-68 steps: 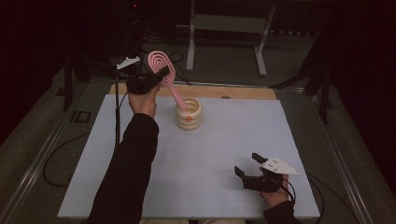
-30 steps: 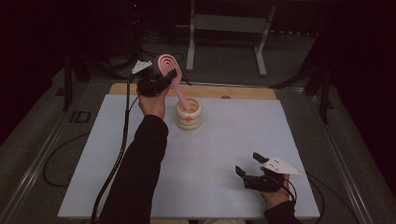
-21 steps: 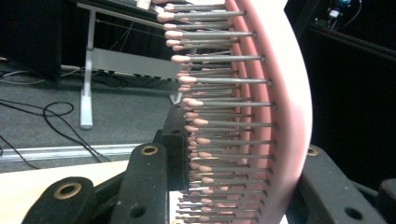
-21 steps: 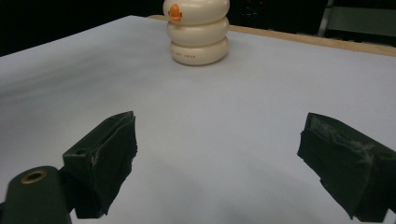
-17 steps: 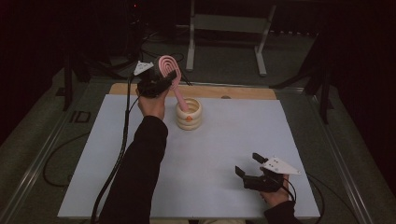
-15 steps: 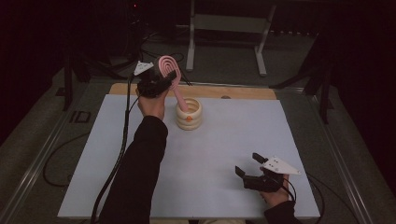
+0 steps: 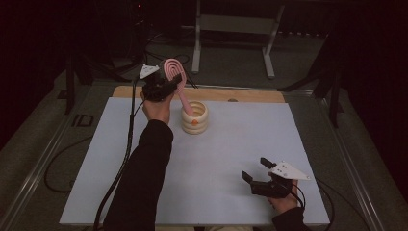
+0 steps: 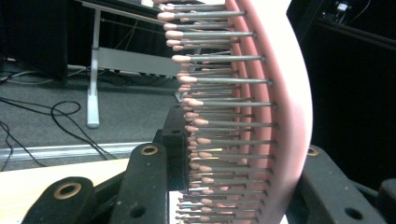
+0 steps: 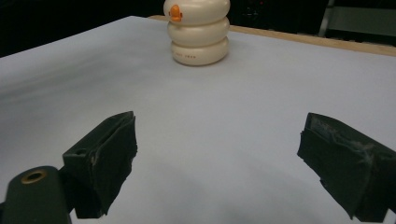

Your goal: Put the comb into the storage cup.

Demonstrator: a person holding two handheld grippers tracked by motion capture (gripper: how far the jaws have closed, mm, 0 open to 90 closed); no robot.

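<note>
I hold left gripper (image 7: 166, 85) clamped on pink hairbrush (image 7: 174, 72) head; handle slants down-right into cream ringed holder (image 7: 195, 117). Right gripper (image 7: 262, 174) released, near right.

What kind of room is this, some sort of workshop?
Probably a lab set up for recording handling work: a table with a pale sheet, dark surroundings, cables across the floor, a metal stand behind, and a person working with a hand-held gripper.
</note>
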